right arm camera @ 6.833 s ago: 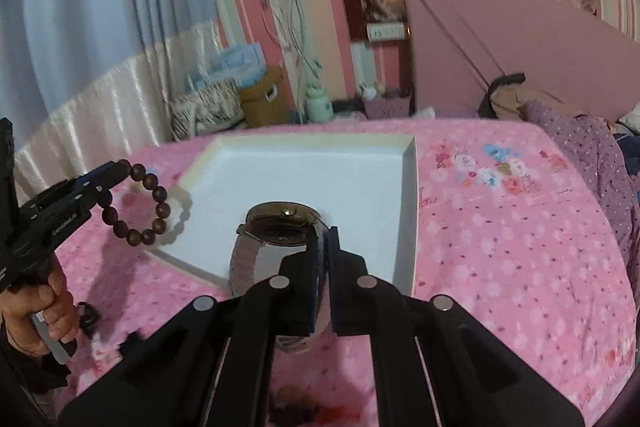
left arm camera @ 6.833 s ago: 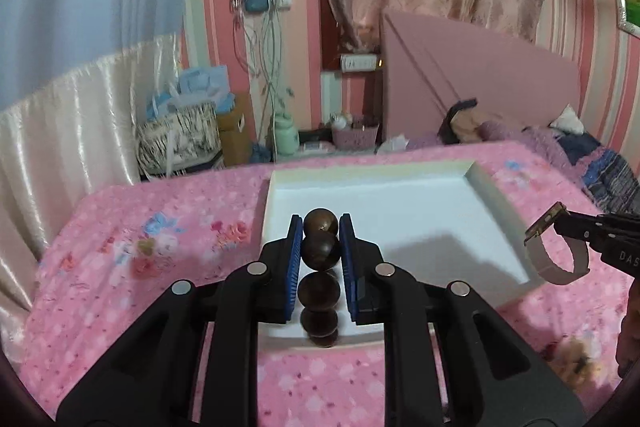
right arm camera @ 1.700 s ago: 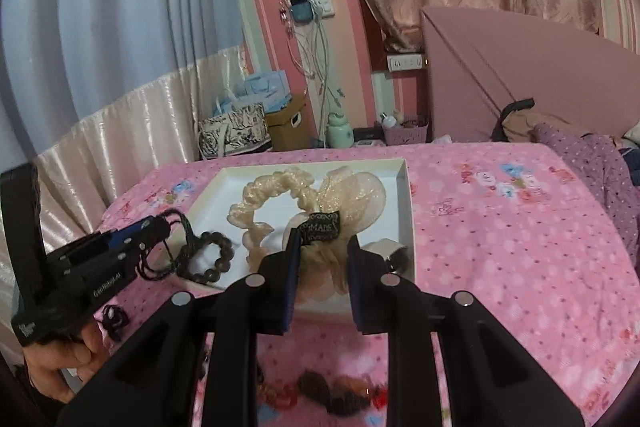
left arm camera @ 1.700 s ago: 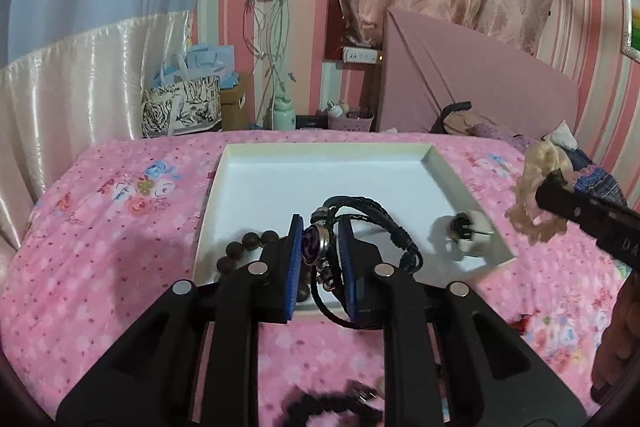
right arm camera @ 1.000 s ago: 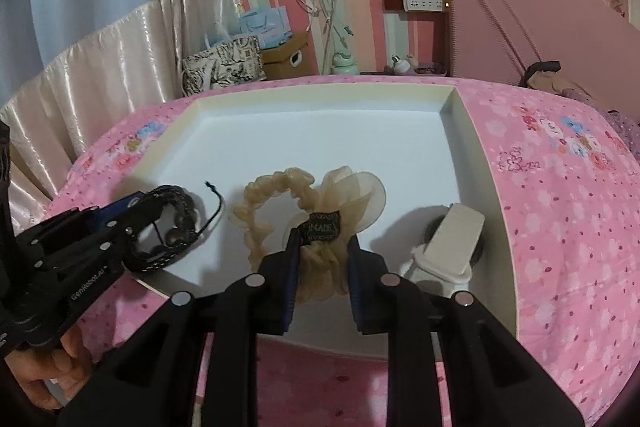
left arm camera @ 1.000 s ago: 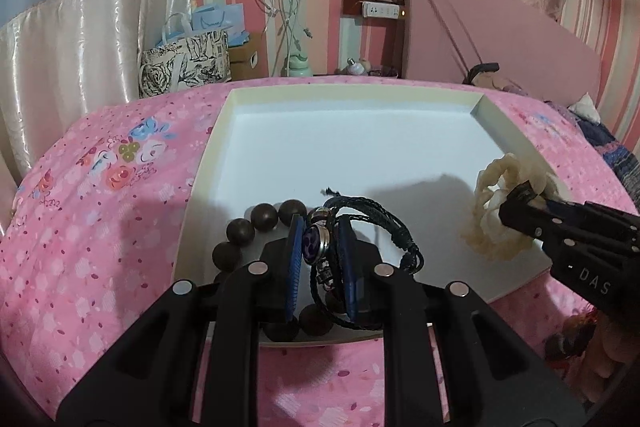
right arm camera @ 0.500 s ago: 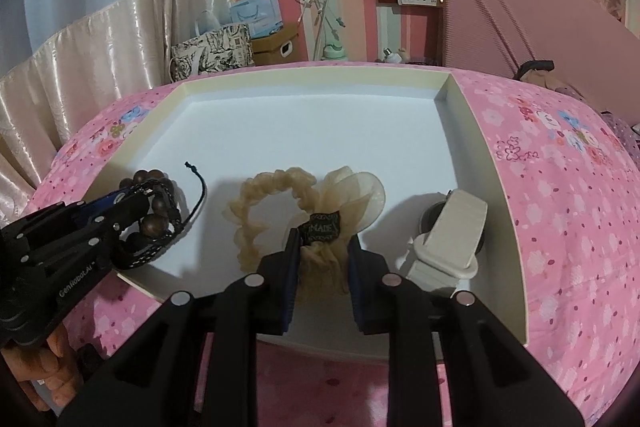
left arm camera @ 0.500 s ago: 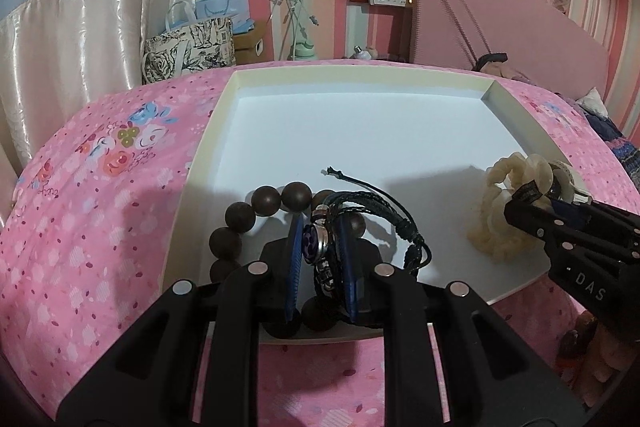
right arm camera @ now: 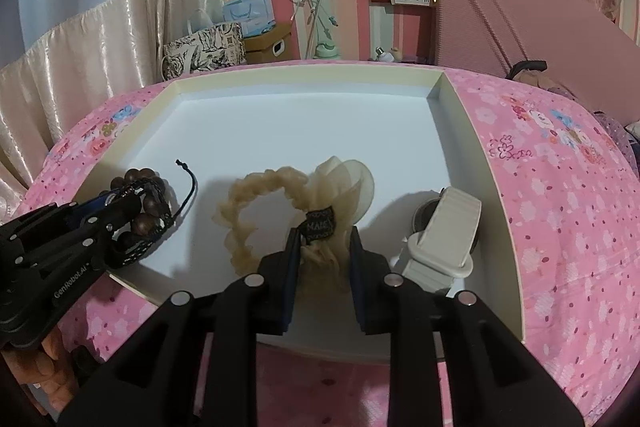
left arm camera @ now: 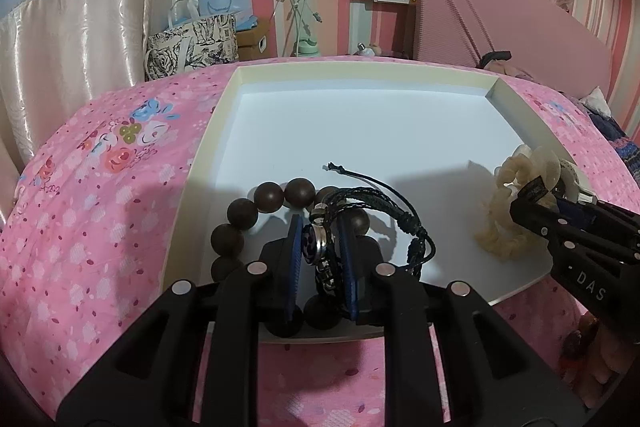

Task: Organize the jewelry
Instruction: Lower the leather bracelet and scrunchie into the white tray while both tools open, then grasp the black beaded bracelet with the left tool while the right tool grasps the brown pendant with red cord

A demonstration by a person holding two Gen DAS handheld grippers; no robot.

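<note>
Black cord bracelet (loop on edge) stands clamped in left gripper.

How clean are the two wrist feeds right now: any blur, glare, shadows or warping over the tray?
Left wrist: sharp, no glare; the tray rim bows from fisheye, corners vignetted black; a soft shadow falls beside the black cord bracelet in the left gripper. Right wrist: equally sharp, dim even light; the cream scrunchie and watch cast faint shadows.
</note>
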